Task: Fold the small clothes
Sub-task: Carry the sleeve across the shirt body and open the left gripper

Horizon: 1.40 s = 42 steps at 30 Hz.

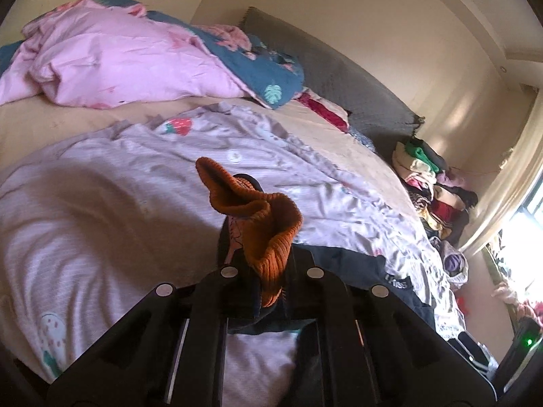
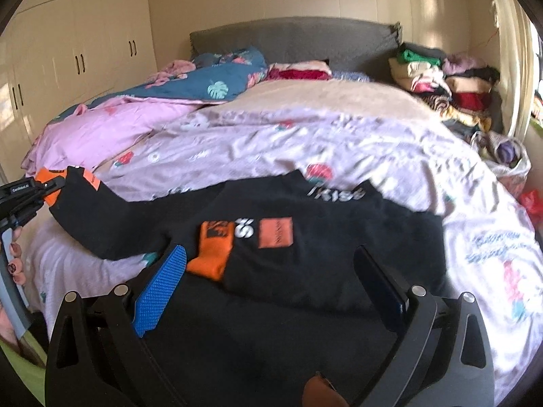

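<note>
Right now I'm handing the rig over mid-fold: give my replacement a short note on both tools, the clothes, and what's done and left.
Left tool: shut on the orange ribbed cuff of the black sweatshirt, sleeve lifted off the bed.
Right tool: open, empty, hovering over the sweatshirt's front near the orange patches.
Sweatshirt lies spread on the lilac strawberry sheet; body flat, no finished fold visible.
Left to do: bring the held sleeve across the body, fold the other side, then halve it.
Folded clothes pile sits by the headboard.

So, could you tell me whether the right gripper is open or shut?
Open: the right gripper has its fingers wide apart above the black garment, gripping nothing.
</note>
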Each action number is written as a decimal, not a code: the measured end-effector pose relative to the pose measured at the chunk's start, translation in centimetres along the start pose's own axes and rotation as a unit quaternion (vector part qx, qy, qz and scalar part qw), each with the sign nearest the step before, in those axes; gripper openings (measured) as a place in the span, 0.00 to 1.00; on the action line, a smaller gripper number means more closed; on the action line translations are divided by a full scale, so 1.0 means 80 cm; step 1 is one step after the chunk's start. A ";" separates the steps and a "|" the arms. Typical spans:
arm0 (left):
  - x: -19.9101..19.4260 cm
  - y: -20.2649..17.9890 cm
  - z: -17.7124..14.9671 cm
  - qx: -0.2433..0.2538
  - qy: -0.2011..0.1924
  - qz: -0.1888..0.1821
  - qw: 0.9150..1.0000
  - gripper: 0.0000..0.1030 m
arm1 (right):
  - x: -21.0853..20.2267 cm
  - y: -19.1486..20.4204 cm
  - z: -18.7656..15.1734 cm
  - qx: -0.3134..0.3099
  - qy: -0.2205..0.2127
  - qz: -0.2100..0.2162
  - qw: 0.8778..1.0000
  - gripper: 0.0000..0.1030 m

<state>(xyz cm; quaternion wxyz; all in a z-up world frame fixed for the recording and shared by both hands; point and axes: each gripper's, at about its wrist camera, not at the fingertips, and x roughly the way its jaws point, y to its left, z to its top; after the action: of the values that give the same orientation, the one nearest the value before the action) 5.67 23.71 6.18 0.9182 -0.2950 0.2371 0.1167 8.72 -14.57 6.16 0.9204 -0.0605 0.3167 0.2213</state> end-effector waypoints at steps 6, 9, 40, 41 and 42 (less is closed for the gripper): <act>0.003 -0.044 0.002 0.021 -0.004 -0.026 0.999 0.02 | 0.007 -0.037 -0.016 0.020 0.007 -0.015 1.000 0.96; 0.003 -0.059 0.003 0.028 -0.007 -0.036 0.999 0.02 | 0.012 -0.052 -0.022 0.031 0.016 -0.020 0.999 0.95; 0.029 -0.285 -0.054 0.130 0.029 -0.220 0.966 0.02 | -0.035 -0.197 -0.028 0.177 -0.015 -0.069 0.982 0.95; 0.038 -0.288 -0.064 0.134 0.040 -0.216 0.966 0.02 | -0.036 -0.200 -0.029 0.180 -0.015 -0.072 0.981 0.95; 0.049 -0.290 -0.074 0.137 0.054 -0.214 0.966 0.02 | -0.037 -0.204 -0.031 0.183 -0.015 -0.076 0.980 0.95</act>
<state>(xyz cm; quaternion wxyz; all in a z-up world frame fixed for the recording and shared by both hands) 15.05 1.95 11.26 0.9393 -0.2160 0.2311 -0.1326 12.54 -30.87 5.56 0.9346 0.0885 0.3328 0.0897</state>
